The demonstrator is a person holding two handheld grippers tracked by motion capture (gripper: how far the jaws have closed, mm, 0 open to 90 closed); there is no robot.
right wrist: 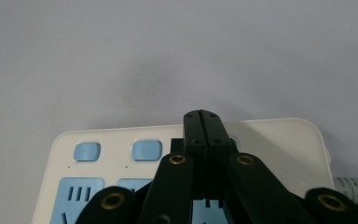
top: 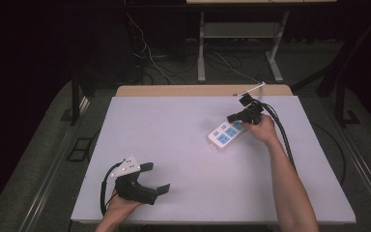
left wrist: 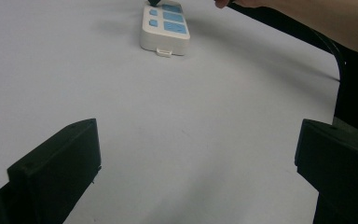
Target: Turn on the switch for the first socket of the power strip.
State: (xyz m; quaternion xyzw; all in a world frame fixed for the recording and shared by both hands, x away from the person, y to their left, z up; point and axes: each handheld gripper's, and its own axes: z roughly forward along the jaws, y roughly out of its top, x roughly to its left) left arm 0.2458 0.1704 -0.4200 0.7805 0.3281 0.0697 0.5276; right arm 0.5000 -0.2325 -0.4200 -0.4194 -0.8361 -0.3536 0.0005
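Item: power strip (top: 225, 135), white plastic body with blue socket faces and small blue switch buttons. It lies flat on the counter (top: 183, 159), in the right half toward the far edge, set at a slant to the edges. In the right gripper view a ribbed white cord stub leaves its end at lower right; a small tab projects from the opposite short end, seen in the left gripper view.

Right tongs (top: 233, 117): jaws pressed together with nothing between them, tips down over the strip's top face beside the row of blue switch buttons (right wrist: 146, 150). Whether the tips actually touch the plastic cannot be told.

Left tongs (top: 155, 178): jaws spread wide, holding nothing, resting low near the counter's near left corner, well apart from the strip.

Handling, by judgement: rigid moulded shell, light to moderate in weight, not fragile. The smooth plastic on the smooth counter surface is likely to slide or pivot when pushed from one end. The buttons should yield to a firm downward press from closed tips. For a lift, the long side walls offer the best hold, jaws spanning the narrow width near the middle; the top face gives no purchase. The trailing cord may drag and turn the strip.
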